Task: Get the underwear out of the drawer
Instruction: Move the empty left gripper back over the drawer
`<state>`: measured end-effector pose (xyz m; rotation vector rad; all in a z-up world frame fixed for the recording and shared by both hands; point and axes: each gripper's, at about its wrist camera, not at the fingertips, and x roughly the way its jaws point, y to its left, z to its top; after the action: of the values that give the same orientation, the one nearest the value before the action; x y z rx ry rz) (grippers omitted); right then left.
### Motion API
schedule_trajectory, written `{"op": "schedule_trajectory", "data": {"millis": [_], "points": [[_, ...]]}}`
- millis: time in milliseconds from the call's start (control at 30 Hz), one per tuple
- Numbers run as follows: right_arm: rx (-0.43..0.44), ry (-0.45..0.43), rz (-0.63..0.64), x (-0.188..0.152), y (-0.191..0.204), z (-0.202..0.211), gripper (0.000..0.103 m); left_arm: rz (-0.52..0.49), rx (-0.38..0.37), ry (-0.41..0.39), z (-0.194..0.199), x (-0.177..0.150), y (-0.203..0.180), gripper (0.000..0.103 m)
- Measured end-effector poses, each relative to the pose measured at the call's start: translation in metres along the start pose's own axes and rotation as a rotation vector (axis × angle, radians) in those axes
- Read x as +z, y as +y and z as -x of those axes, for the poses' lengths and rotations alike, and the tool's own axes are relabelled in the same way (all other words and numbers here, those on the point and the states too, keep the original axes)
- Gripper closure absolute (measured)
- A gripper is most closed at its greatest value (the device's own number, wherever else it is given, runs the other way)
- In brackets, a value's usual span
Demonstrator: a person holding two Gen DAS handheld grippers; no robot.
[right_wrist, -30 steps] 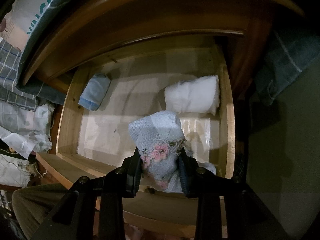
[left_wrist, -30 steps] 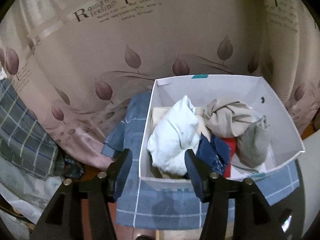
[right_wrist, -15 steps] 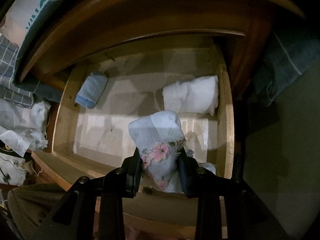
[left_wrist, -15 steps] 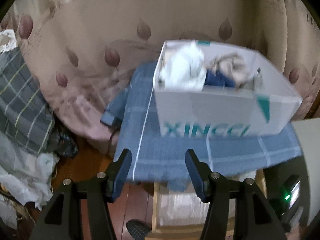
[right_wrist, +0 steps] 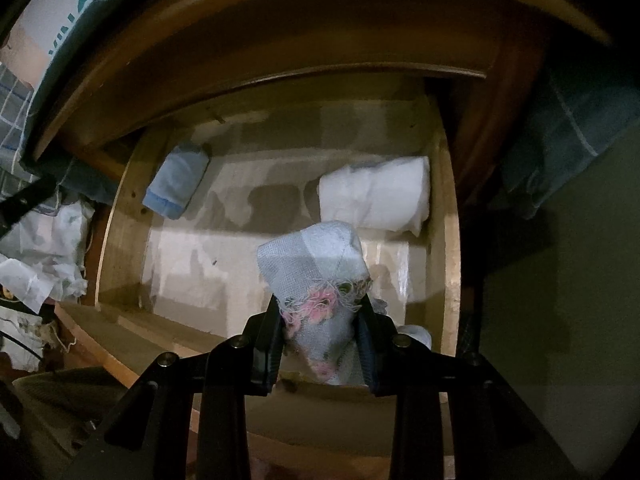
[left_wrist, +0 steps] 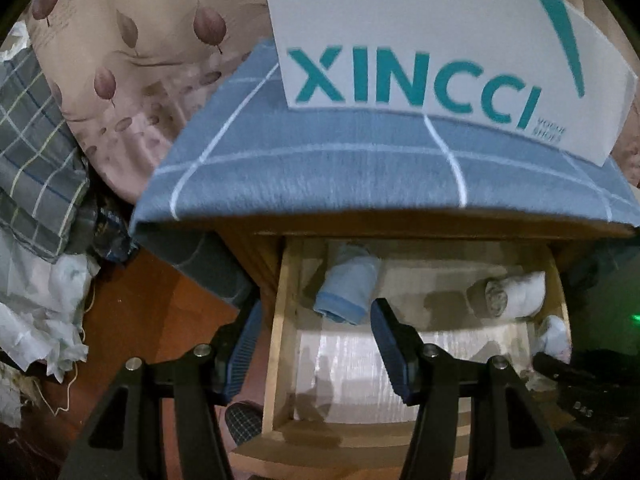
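Observation:
The open wooden drawer (left_wrist: 282,320) (right_wrist: 450,240) holds a light blue rolled piece of underwear (left_wrist: 346,290) (right_wrist: 176,182) at its back left and a white roll (left_wrist: 510,294) (right_wrist: 376,194) at its back right. My right gripper (right_wrist: 320,316) is shut on a pale grey knitted piece with pink frayed threads (right_wrist: 316,268), held above the drawer's front. My left gripper (left_wrist: 316,330) hangs open over the drawer's left side, just in front of the blue roll, with nothing between its fingers.
A white shoe box marked XINCCI (left_wrist: 420,52) stands on a blue checked cloth (left_wrist: 340,172) on top of the cabinet. A leaf-print bedcover (left_wrist: 132,64) and crumpled white bags (left_wrist: 44,312) lie to the left. The floor (left_wrist: 160,320) is brown wood.
My left gripper has dropped from above the shoe box down to the open drawer, still open. The right gripper has kept still with the grey piece in it.

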<state>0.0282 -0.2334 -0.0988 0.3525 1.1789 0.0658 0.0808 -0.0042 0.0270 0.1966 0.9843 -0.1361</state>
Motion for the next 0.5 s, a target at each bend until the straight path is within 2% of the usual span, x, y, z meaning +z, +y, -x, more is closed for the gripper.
{"op": "schedule_trajectory", "data": {"millis": [67,233,300,500], "points": [[-0.007,0.003,-0.001,0.001,0.0,-0.001,0.073,-0.001,0.02,0.0,-0.006,-0.004,-0.001,0.046],[-0.017,-0.002,0.003,0.001,0.001,-0.001,0.073,0.007,-0.013,0.05,-0.019,-0.017,0.0,0.046],[-0.016,-0.004,0.005,0.001,0.003,-0.001,0.073,0.006,-0.021,0.042,-0.017,-0.018,0.0,0.046],[-0.016,-0.067,0.056,0.0,0.011,0.012,0.073,0.029,-0.061,0.051,-0.02,-0.017,0.004,0.046]]}}
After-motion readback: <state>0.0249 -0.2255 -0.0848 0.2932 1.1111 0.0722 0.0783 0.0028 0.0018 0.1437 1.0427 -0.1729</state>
